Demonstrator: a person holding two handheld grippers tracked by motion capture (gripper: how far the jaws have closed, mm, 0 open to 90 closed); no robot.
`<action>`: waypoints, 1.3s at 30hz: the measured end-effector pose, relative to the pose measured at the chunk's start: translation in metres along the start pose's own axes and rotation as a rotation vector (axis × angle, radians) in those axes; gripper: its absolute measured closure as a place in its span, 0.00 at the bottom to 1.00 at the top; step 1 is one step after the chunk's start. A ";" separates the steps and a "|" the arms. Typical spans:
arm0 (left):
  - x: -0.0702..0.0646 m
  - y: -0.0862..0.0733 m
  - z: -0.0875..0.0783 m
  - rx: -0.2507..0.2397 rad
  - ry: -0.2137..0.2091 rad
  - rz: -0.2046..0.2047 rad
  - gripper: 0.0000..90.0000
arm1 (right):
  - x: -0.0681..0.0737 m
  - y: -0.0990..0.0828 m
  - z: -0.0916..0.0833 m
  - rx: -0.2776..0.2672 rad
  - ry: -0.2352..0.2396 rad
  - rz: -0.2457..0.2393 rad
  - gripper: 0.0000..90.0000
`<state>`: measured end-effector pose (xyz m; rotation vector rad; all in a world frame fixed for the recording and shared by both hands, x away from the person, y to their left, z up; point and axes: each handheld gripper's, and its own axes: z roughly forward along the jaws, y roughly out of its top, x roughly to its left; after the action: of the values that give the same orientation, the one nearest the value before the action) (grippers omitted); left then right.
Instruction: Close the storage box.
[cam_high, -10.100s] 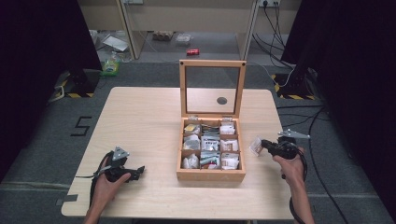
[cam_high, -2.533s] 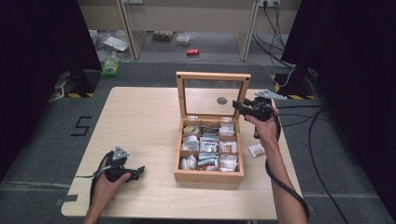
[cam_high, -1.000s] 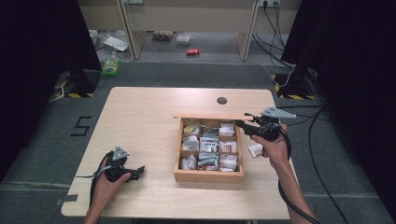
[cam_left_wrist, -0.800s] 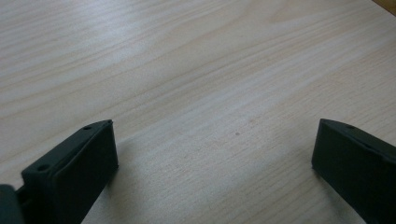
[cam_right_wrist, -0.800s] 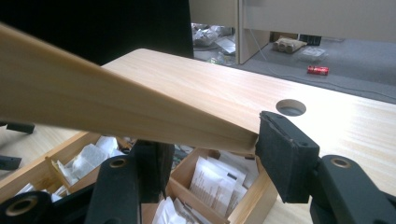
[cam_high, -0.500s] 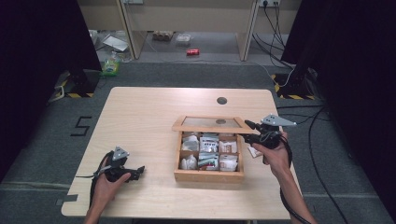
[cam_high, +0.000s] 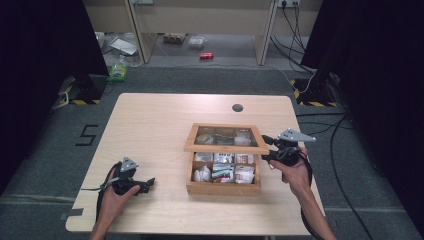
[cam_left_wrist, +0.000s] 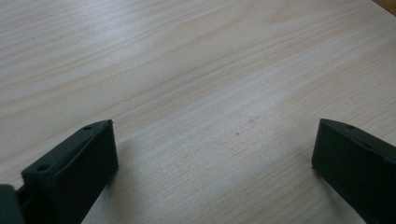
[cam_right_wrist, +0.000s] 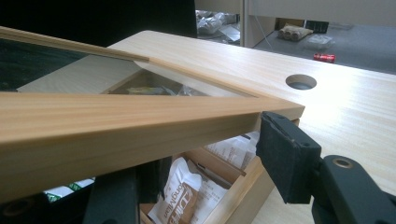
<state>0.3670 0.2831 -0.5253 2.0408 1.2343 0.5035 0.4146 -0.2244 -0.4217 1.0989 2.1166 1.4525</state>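
R gripper (cam_high: 266, 148) sits at the right edge of a wooden box (cam_high: 223, 188), jaws partly open. In the right gripper view the front rail of the lid (cam_right_wrist: 140, 122) passes between the two jaws; one black pad sits right at the lid's corner, the other jaw is below in shadow, so whether the pads actually press the wood can't be told. The lid, a wood frame w/ a glass pane, is tilted low over the box, roughly halfway shut, covering the back row of compartments. Beneath it, the open front compartments hold small white packets (cam_right_wrist: 184, 189). The box stands right of centre on a pale wood table (cam_high: 150, 125). L gripper (cam_high: 145, 184) rests on the table near the front left corner, well apart from the box, jaws wide open w/ nothing but bare tabletop between them. A round hole (cam_high: 237, 107) sits in the table behind the box.
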 end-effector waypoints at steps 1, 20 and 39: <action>0.000 0.000 0.000 0.000 0.000 0.000 0.00 | 0.000 0.000 0.000 0.000 0.000 0.000 0.51; 0.000 0.000 0.000 0.000 0.000 0.000 0.00 | 0.004 -0.021 -0.003 0.028 0.005 0.023 0.49; 0.000 0.000 0.000 0.001 0.003 0.000 0.00 | 0.007 -0.031 -0.008 0.017 -0.020 0.014 0.47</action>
<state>0.3666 0.2830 -0.5252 2.0416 1.2372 0.5060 0.3927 -0.2299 -0.4452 1.1321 2.1155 1.4257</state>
